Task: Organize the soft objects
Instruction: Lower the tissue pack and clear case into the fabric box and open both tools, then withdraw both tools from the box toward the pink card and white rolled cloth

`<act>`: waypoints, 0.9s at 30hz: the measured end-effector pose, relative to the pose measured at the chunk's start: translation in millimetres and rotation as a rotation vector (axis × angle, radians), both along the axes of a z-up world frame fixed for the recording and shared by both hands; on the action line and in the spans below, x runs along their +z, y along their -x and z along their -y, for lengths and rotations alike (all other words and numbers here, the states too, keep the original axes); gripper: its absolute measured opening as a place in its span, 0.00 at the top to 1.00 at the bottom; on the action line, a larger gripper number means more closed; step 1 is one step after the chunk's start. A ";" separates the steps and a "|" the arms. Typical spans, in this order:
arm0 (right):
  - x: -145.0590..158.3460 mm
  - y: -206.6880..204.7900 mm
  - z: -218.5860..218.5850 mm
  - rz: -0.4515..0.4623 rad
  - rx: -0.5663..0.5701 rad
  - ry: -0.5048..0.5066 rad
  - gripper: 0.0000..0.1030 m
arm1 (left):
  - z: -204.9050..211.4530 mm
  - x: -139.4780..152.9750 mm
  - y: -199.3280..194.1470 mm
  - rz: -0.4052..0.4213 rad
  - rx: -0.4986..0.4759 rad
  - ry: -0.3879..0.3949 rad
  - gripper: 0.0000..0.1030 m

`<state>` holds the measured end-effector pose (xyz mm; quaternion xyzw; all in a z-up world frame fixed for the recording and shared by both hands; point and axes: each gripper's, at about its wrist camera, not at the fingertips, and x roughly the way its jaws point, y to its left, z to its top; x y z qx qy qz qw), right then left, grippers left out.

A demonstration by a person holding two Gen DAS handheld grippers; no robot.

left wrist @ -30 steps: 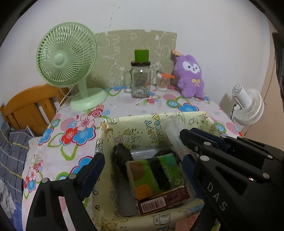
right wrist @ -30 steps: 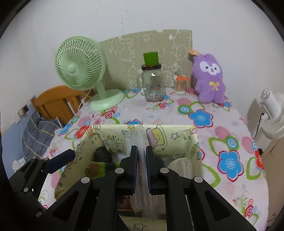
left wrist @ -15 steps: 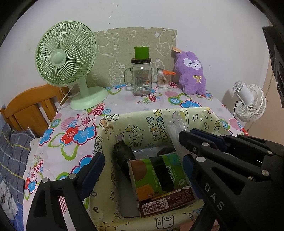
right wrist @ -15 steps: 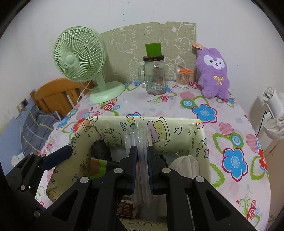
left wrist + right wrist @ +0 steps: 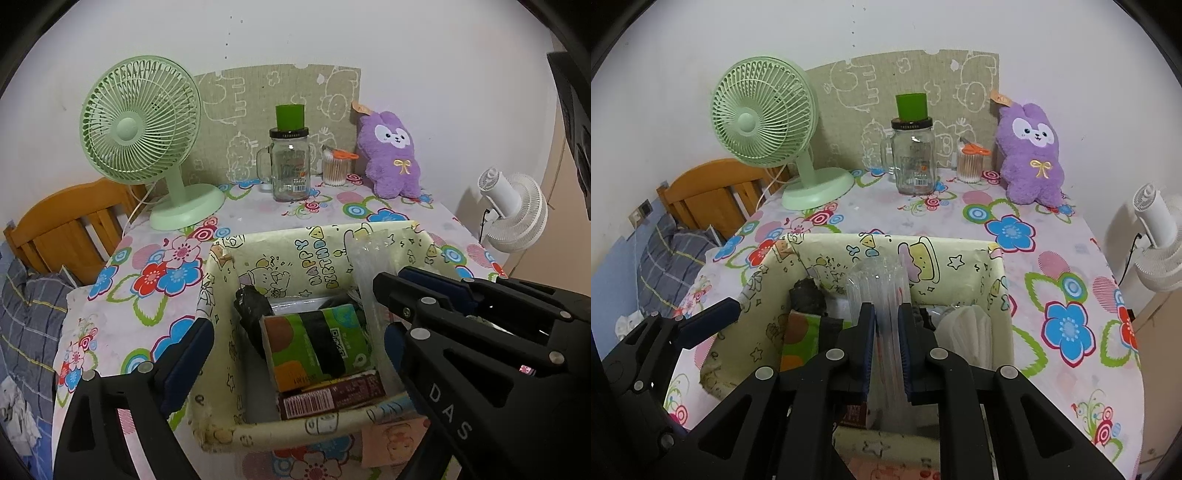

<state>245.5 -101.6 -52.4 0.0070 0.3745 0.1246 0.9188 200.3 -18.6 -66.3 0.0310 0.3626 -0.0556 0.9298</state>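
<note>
While the left claw [image 5: 295, 354] stood spread, having just widened, over the box [image 5: 221, 280] at lower centre, nothing lay between its pads. Right view: the right claw [image 5: 886, 339], just loosening, pinched a clear plastic bundle [image 5: 882, 288] above the box, walls close around.

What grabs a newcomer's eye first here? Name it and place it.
The right gripper pinching a clear packet over the patterned box at the table's near edge. Behind, a green fan at the back left and a purple plush against the wall on the right.
</note>
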 end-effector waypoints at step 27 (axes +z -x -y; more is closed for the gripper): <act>42.3 75.1 18.1 0.148 -0.056 0.033 0.09 | 9.1 36.5 68.4 0.099 -0.003 0.023 0.00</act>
